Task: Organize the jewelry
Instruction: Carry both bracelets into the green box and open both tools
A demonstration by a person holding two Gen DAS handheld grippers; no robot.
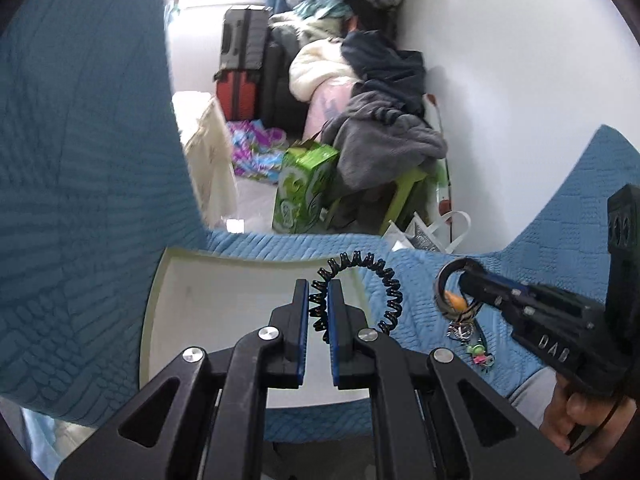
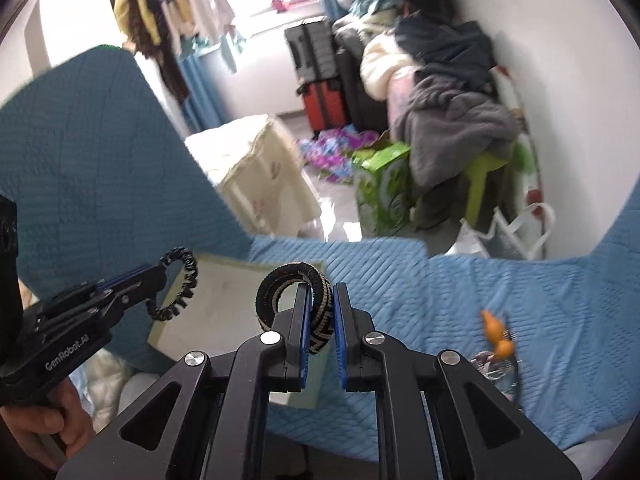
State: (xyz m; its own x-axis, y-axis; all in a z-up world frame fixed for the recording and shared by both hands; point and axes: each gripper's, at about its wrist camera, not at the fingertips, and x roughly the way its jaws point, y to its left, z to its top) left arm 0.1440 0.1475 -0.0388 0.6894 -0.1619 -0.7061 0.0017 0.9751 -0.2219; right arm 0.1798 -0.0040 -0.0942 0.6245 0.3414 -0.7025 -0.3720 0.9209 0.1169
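Observation:
My left gripper [image 1: 318,286] is shut on a black spiral coil bracelet [image 1: 372,280] and holds it over the right edge of a white tray [image 1: 208,312] on the blue quilt. It also shows in the right wrist view [image 2: 160,270] with the coil bracelet [image 2: 182,288]. My right gripper [image 2: 321,290] is shut on a black-and-cream woven bangle [image 2: 294,298], held above the quilt beside the tray [image 2: 216,312]. In the left wrist view the right gripper [image 1: 460,276] holds the bangle [image 1: 442,286]. An orange charm [image 2: 496,334] and small trinkets [image 1: 470,338] lie on the quilt.
The blue quilt [image 1: 80,200] rises high on the left. Beyond the bed edge are suitcases [image 1: 244,72], a pile of clothes [image 1: 380,112], a green box [image 1: 304,188] and a white wall. A white bag [image 2: 508,236] sits by the bed.

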